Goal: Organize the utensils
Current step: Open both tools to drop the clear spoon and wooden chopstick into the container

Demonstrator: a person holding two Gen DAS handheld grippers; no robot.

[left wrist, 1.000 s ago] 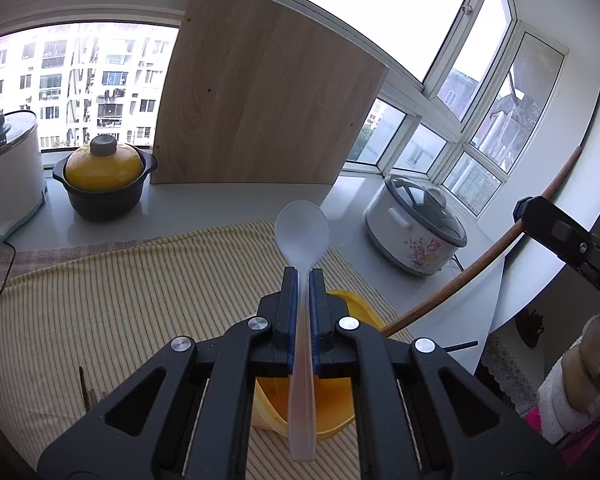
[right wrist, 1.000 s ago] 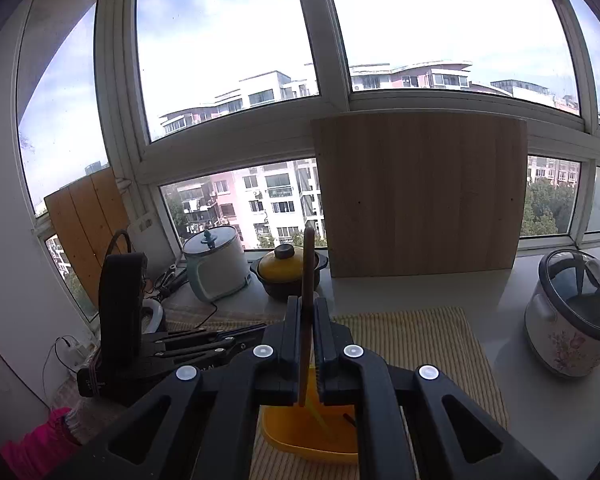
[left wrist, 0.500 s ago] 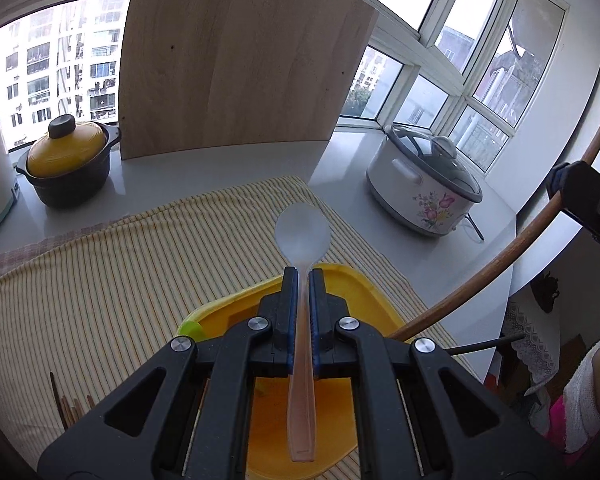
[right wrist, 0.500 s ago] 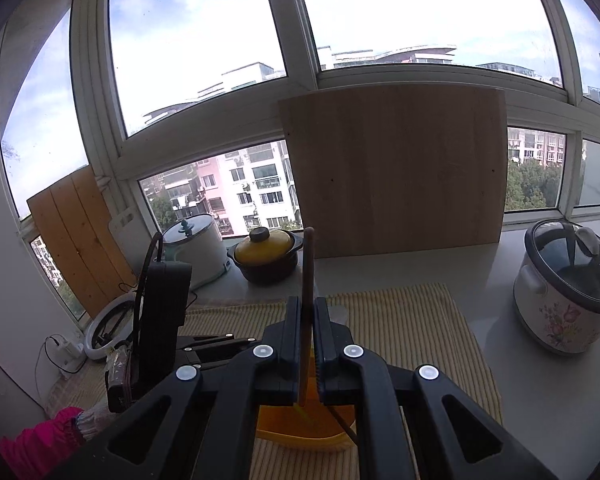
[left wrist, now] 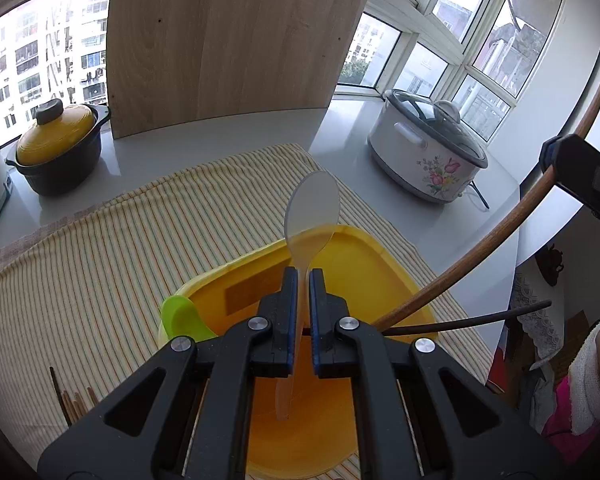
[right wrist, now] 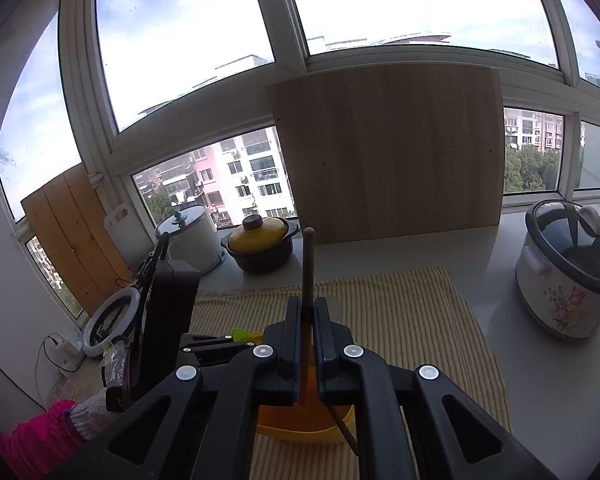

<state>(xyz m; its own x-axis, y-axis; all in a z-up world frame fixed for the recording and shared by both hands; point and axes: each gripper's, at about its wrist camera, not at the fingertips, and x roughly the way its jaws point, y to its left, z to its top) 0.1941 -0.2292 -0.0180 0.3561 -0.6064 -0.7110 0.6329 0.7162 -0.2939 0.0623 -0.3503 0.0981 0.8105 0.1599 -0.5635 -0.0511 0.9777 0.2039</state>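
Holding item one: left gripper (left wrist: 303, 276), fingers slightly parted around the handle of a translucent white rice paddle (left wrist: 311, 216); whether the pads still pinch the handle cannot be told. Paddle blade stands up past the far rim of the yellow bin (left wrist: 364, 248), handle end hanging over the bin's interior.

Item two: right gripper (right wrist: 309, 312), fingers pressed onto a long wooden-handled utensil (right wrist: 308, 264); shaft slants down into the bin at its right side.

Item three: thin dark rod (left wrist: 480, 318), resting over the bin's right rim beside the wooden shaft.

Item four: lime-green utensil (left wrist: 182, 316), lodged at the bin's left rim.

Item five: loose chopsticks (left wrist: 74, 400), on the striped cloth (left wrist: 100, 264) left of the bin; the bin itself sits on this cloth.

Beyond the bin, right: floral rice cooker (left wrist: 428, 160). Beyond, left: black pot with yellow lid (left wrist: 58, 148). Farthest behind the bin: wooden board (left wrist: 228, 40) upright against the window.
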